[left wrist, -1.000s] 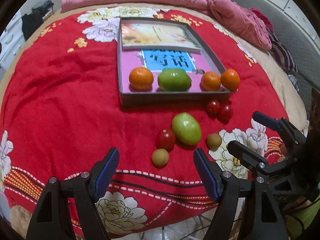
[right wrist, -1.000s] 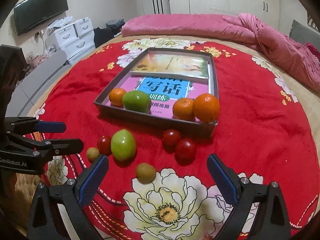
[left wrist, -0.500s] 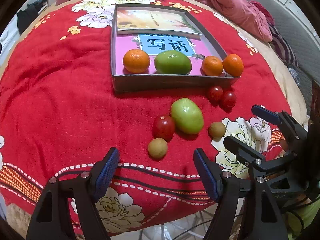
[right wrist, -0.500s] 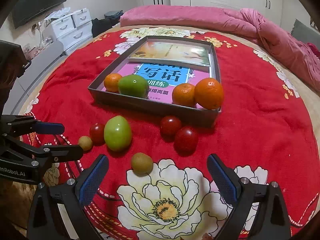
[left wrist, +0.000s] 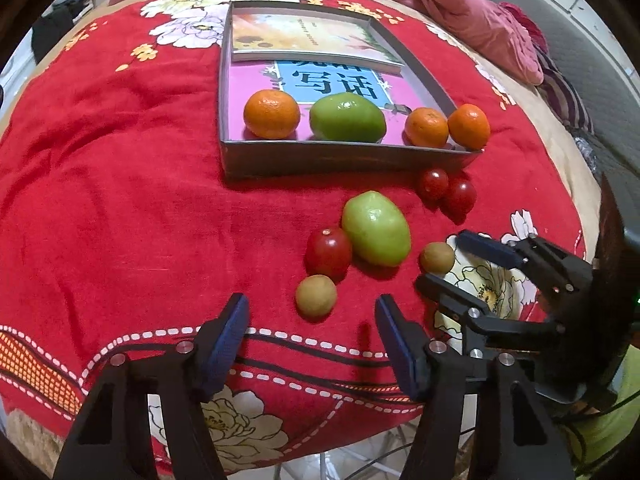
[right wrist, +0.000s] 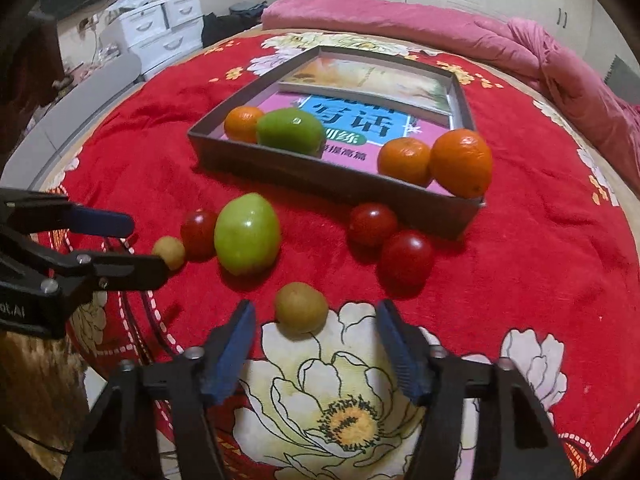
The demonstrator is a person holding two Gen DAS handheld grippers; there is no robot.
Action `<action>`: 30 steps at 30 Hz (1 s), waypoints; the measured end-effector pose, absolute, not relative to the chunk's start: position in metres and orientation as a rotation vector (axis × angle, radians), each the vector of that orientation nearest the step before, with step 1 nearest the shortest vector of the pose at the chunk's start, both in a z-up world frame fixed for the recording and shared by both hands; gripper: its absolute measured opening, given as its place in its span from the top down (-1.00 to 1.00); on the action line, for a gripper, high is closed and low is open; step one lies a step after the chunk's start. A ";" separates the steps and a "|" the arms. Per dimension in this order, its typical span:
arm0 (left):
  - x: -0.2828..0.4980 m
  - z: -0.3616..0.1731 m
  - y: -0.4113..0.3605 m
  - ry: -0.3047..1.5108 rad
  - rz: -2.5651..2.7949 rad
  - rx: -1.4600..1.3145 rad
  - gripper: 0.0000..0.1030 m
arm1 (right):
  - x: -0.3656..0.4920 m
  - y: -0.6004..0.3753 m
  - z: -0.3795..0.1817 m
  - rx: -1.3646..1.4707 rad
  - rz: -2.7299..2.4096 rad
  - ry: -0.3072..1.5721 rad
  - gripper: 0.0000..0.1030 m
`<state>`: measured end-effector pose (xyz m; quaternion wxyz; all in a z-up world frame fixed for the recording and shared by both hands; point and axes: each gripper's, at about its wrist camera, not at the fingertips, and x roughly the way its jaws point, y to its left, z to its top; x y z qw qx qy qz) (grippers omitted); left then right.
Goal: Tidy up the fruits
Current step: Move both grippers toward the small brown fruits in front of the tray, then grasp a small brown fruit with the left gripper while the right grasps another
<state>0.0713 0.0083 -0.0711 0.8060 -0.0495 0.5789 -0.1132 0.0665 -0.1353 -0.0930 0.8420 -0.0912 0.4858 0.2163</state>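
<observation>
On the red flowered blanket (left wrist: 120,208) of the bed, the loose fruits lie in a cluster just in front of the grey tray (left wrist: 344,158): a green mango (left wrist: 376,229) touching a red cherry tomato (left wrist: 329,252), a small brown longan (left wrist: 316,295) just below them, a second longan (right wrist: 301,307) off to the side, and two more cherry tomatoes (right wrist: 390,240) side by side close against the tray's near wall. Inside the tray sit a tangerine (left wrist: 272,113) and another green mango (left wrist: 347,117) next to each other, with two more tangerines (left wrist: 447,126) at the right corner, the outer one riding on the rim. All rest on two books (left wrist: 316,60) that floor the tray.

My left gripper (left wrist: 312,328) hangs tilted down over the blanket with the first longan just ahead of its blue fingers (left wrist: 226,344); the jaws have just been closing a little, yet they stand apart and grip nothing. My right gripper (right wrist: 314,344) points at the second longan, which lies at the edge of a white printed flower just beyond the fingertips; its jaws have just been closing a good deal, but the pads touch nothing, and the fruit sits free on the blanket
</observation>
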 end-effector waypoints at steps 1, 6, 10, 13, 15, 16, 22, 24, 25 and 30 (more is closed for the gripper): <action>0.072 -0.072 0.008 1.239 -0.247 -0.110 -0.19 | 0.067 -0.135 -0.094 -0.190 0.461 1.029 0.04; 0.073 -0.073 0.005 1.237 -0.263 -0.118 -0.06 | 0.068 -0.135 -0.096 -0.182 0.471 1.021 0.21; 0.075 -0.078 0.004 1.247 -0.265 -0.120 0.10 | 0.068 -0.132 -0.097 -0.185 0.483 1.011 0.39; 0.076 -0.083 0.004 1.260 -0.262 -0.127 0.16 | 0.068 -0.131 -0.097 -0.187 0.493 1.011 0.45; 0.078 -0.085 0.004 1.264 -0.258 -0.142 0.17 | 0.069 -0.132 -0.097 -0.178 0.496 1.015 0.45; 0.078 -0.086 0.004 1.263 -0.258 -0.145 0.18 | 0.069 -0.133 -0.097 -0.171 0.498 1.015 0.45; 0.081 -0.089 0.006 1.259 -0.248 -0.163 0.31 | 0.069 -0.136 -0.094 -0.150 0.502 1.017 0.45; 0.081 -0.090 0.006 1.258 -0.246 -0.165 0.34 | 0.069 -0.137 -0.094 -0.143 0.503 1.020 0.45; 0.082 -0.090 0.006 1.257 -0.246 -0.165 0.35 | 0.070 -0.137 -0.094 -0.140 0.503 1.020 0.45; 0.082 -0.091 0.007 1.255 -0.247 -0.164 0.47 | 0.070 -0.139 -0.092 -0.123 0.499 1.025 0.45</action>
